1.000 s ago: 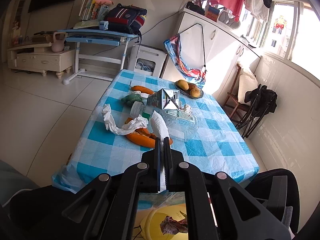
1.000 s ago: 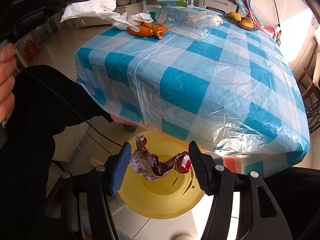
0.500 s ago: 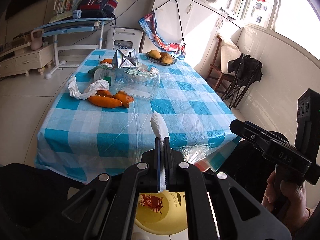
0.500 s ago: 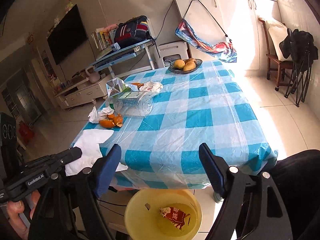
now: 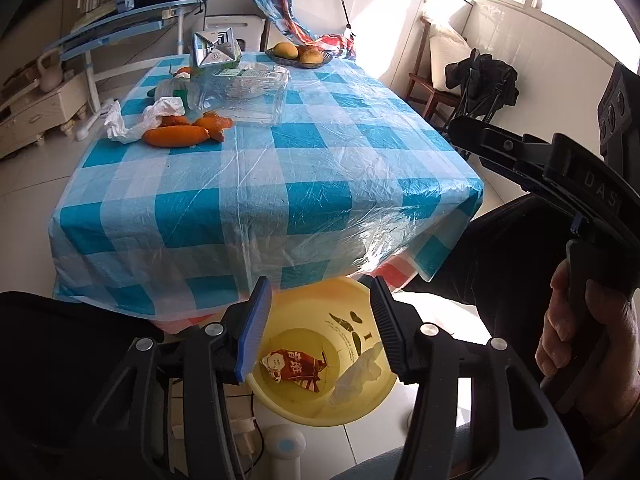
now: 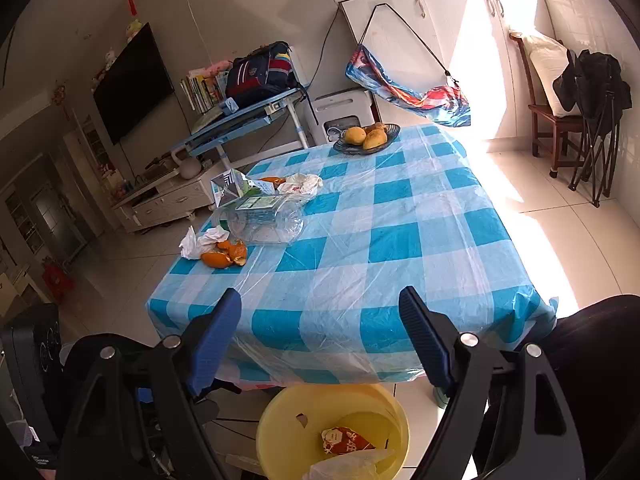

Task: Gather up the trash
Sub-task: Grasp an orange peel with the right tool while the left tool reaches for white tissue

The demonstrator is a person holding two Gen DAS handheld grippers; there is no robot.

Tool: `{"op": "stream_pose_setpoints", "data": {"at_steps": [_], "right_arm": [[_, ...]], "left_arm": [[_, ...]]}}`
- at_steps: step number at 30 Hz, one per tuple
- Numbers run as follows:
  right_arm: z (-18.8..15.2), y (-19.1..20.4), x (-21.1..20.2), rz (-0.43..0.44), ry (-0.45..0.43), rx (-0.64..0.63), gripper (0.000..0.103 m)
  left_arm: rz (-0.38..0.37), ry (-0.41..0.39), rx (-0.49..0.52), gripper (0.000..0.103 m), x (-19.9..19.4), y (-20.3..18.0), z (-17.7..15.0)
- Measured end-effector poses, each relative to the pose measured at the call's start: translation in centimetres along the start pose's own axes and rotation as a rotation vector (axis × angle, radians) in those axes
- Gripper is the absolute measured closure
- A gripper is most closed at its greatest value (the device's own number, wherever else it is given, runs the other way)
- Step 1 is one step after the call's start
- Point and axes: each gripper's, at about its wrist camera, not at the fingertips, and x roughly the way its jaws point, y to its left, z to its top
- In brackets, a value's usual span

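From the left wrist, the left gripper (image 5: 320, 320) is wide apart and empty over the yellow bin (image 5: 360, 408), with white tissue (image 5: 356, 376) and a red wrapper (image 5: 294, 366) inside. From the right wrist, the right gripper (image 6: 320, 340) is apart and empty too, and orange peels (image 6: 224, 254) wait at 10 o'clock. The floppy peels could slip out and fall on the floor.

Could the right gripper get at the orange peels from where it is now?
Probably yes: the right gripper is open and empty above the table's near edge, and bare tablecloth lies between it and the orange peels. Only the crumpled tissue touches them.
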Motion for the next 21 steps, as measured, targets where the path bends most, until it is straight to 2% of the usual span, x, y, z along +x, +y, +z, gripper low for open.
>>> {"op": "stream_pose_setpoints", "data": {"at_steps": [11, 16, 21], "right_arm": [[-0.5, 1.7, 0.4, 0.015, 0.027, -0.066, 0.025], [-1.0, 4.1, 1.0, 0.05, 0.049, -0.161, 0.025], [-1.4, 7.2, 2.5, 0.118, 0.087, -0.27, 0.025]], "left_arm": [[0.159, -0.165, -0.184, 0.046, -2.7, 5.3, 1.7], [0.21, -0.234, -0.279, 0.045, -4.1, 9.1, 3.3], [0.244, -0.275, -0.301, 0.045, -4.4, 11.7, 5.3]]}}
